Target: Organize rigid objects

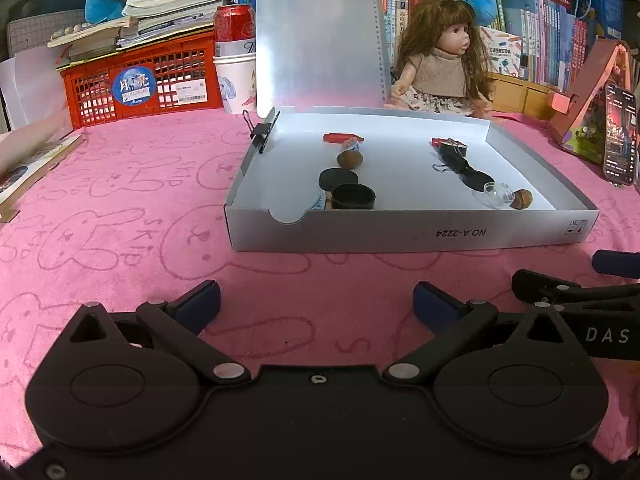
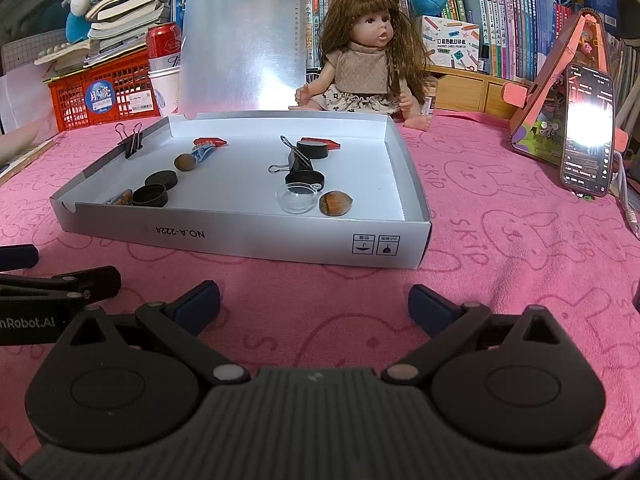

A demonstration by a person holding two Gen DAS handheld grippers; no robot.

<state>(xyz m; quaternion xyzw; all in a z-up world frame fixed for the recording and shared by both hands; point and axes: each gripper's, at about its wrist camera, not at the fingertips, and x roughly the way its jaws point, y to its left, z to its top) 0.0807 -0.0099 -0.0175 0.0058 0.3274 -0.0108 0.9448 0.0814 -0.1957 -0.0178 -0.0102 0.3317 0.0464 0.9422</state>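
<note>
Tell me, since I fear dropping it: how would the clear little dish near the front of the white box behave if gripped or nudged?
The clear dish looks thin and glossy, so it is probably light and slippery between pads. Its shallow round shape may skid rather than tip. It sits close to a brown nut and a black cap, so a nudge would likely disturb them.

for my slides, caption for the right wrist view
Open right gripper over pink cloth, facing a white box of small items, doll behind.
</note>
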